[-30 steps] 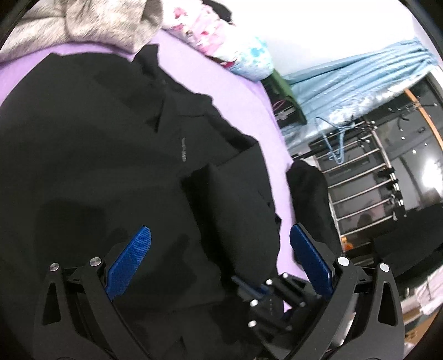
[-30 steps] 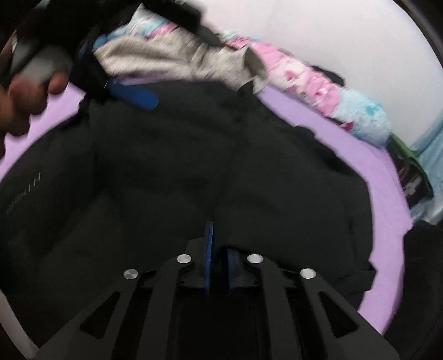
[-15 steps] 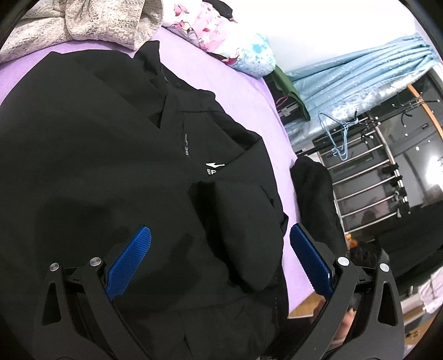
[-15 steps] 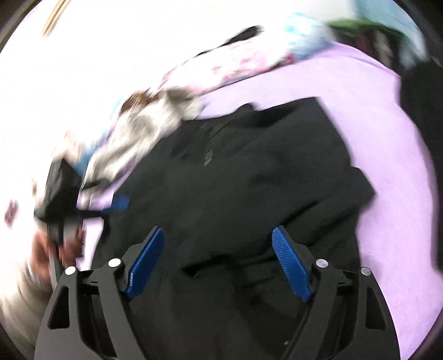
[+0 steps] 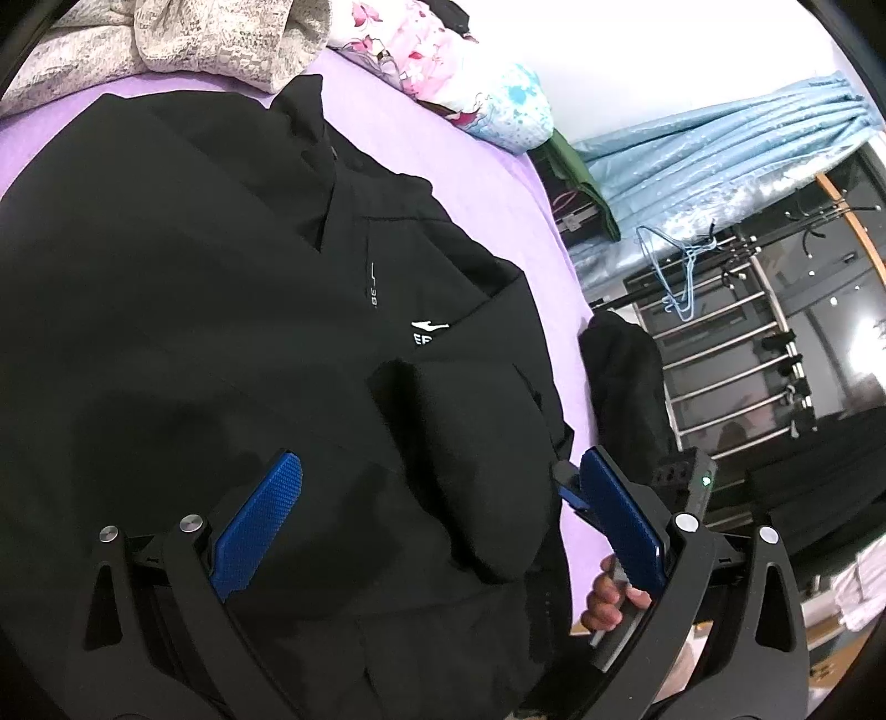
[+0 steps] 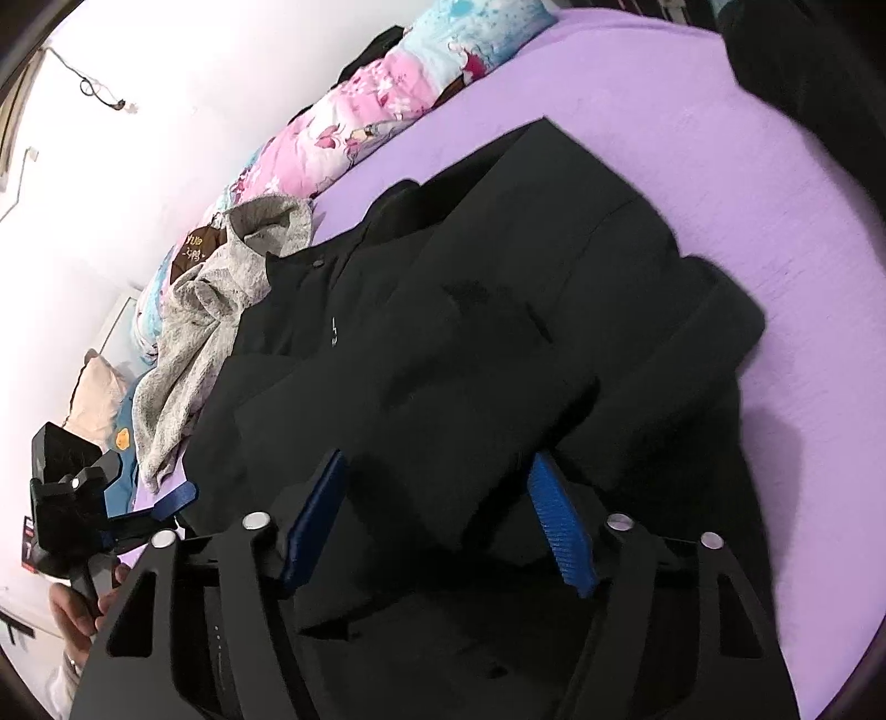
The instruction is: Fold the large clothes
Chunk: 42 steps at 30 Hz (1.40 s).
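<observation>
Left wrist view shows you the purple bed sheet carrying the black jacket, laid front-up across most of the bed. A grey knit garment and a pink floral quilt lie along the far edge against a white wall. Only this view gives you the room past the bed: blue curtains, a metal drying rack with a blue wire hanger, and a second dark garment at the bed edge.

Your left gripper stands wide open above the jacket's lower part, gripping nothing. Your right hand appears at the lower right.

Right wrist view alone shows a wall cable, a beige pillow, and brown quilt lettering reading "Yula". Your right gripper has just been narrowing but remains well apart, with a folded jacket sleeve lying ahead of its blue pads, not pinched.

On the jacket chest you can read a white logo above the letters "EP", the rest hidden by a fold.
</observation>
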{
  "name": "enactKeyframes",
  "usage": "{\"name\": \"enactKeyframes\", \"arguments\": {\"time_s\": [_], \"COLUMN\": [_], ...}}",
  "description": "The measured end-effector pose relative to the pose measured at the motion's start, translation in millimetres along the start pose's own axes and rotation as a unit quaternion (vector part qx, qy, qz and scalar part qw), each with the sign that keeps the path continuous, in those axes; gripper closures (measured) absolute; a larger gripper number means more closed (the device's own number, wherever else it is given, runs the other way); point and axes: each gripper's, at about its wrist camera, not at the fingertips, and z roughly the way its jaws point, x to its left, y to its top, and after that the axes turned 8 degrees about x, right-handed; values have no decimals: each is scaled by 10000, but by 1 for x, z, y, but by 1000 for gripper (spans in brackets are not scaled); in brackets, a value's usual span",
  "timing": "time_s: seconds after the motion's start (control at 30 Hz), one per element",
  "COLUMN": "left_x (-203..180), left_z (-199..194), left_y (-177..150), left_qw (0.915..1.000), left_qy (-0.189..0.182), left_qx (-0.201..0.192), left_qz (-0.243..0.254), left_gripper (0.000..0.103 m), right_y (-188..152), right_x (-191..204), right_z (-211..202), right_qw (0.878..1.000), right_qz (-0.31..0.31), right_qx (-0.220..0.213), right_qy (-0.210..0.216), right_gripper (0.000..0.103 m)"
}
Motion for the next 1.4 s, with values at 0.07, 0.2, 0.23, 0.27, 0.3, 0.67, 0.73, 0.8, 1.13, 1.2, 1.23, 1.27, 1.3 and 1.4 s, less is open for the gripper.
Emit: {"name": "enactKeyframes", "arguments": {"time_s": [0.07,0.2,0.23,0.27,0.3,0.67,0.73,0.8,1.13,1.2,1.23,1.27,1.3,1.4], "left_x": [-1,-1,0,0,1,14,17,20,41,46,49,51,52,58], "left_z": [-1,0,1,2,3,-1,-8,-16,-47,-47,-47,-49,-51,-53], "left_y": [0,-1,-1,-1,-2,-2,-2,-1,-12,-17,-19,-20,-21,-24], "left_qw": [10000,10000,9999,9999,9997,9835,9803,9788,9762,9729,9721,9722,9732,9742], "left_qy": [-36,-68,-89,-119,-172,-1408,-1535,-1566,-1402,-1523,-1550,-1548,-1517,-1446], "left_qx": [-2,39,65,96,123,505,487,443,484,553,563,542,536,543], "left_qz": [-2,-9,-26,-64,-111,-1019,-1148,-1240,-1580,-1650,-1669,-1672,-1641,-1644], "left_gripper": [6,6,6,6,6,6,6,6,6,7,7,13,26,59], "right_y": [1,2,2,2,1,-52,-70,-91,-176,-181,-182,-183,-183,-187], "right_x": [0,7,12,17,27,167,186,206,259,260,260,261,262,267], "right_z": [8,19,18,16,13,-10,-8,-2,30,32,33,33,33,31], "right_qw": [9999,9995,9998,9998,9993,9358,9178,8955,7930,7881,7865,7851,7835,7824], "right_qz": [58,36,-33,-127,-371,-3259,-3705,-4179,-5752,-5809,-5821,-5833,-5844,-5855], "right_qx": [105,212,144,88,-16,-799,-814,-809,-736,-715,-728,-733,-755,-827], "right_qy": [88,224,167,110,-40,-1080,-1170,-1302,-1868,-1904,-1931,-1950,-1972,-1955], "right_gripper": [45,69,79,82,84,91,91,92,92,92,92,92,92,92]}}
